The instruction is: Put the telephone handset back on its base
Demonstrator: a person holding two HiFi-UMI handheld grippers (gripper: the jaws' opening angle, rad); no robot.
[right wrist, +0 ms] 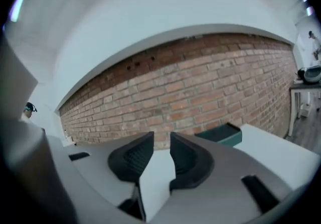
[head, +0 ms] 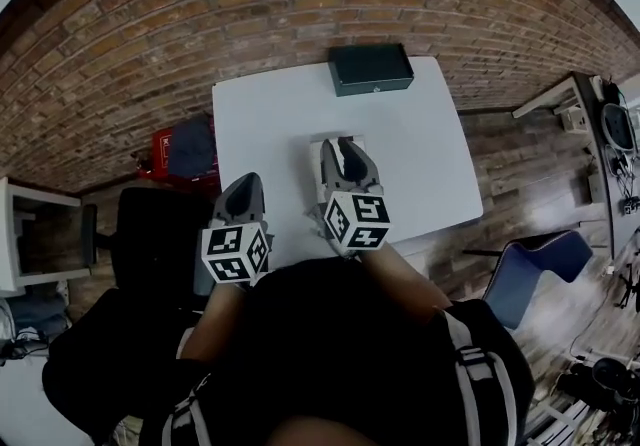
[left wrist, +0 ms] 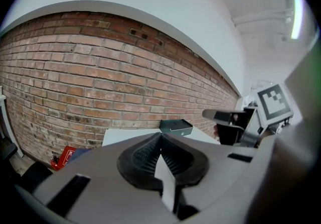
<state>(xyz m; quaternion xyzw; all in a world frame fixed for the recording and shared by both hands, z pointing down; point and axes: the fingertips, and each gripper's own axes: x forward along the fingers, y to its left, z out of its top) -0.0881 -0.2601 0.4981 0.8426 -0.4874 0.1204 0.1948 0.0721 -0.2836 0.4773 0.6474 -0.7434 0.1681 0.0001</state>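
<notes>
Judging by these views, barely begun. Brick wall (head: 250,4) ahead of both grippers; white table (head: 420,134) beneath them, dark box (head: 371,68) well beyond the tips at its far edge. Left gripper (left wrist: 161,137) closed tight on nothing; right gripper (right wrist: 161,138) set to a narrow gap, nothing in it. No handset or base plainly seen, only a pale shape (head: 316,144) just under the right tip, possibly the telephone. Left to do: grasp, carry, seat on base. No readable print anywhere, only square markers on the cubes.
</notes>
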